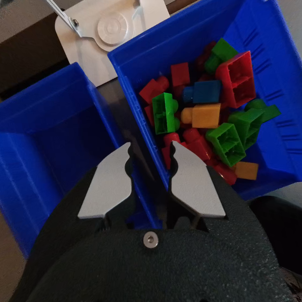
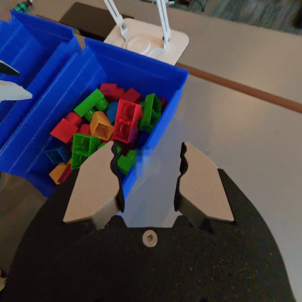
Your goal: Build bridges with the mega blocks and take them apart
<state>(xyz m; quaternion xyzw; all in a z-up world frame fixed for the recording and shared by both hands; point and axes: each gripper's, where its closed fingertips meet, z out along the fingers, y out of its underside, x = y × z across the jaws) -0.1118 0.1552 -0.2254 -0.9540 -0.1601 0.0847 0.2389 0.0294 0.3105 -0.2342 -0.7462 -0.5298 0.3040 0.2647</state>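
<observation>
A blue bin [image 1: 163, 42] holds several loose mega blocks: red [image 1: 237, 80], green [image 1: 165, 112], yellow [image 1: 204, 116] and blue [image 1: 204, 91]. My left gripper [image 1: 151, 143] is open and empty. It hangs over the bin's left wall and the gap to a second blue bin [image 1: 49, 114], which looks empty. In the right wrist view the filled bin [image 2: 130, 71] lies ahead to the left, with red [image 2: 127, 121], yellow [image 2: 101, 125] and green [image 2: 85, 145] blocks. My right gripper [image 2: 147, 143] is open and empty above the bin's near right corner.
A white lamp base [image 1: 106, 32] with metal arms stands behind the bins and also shows in the right wrist view [image 2: 147, 42]. The grey table [image 2: 228, 138] stretches to the right, up to a brown edge strip [image 2: 245, 88]. The left gripper's fingers [image 2: 13, 93] show at that view's left edge.
</observation>
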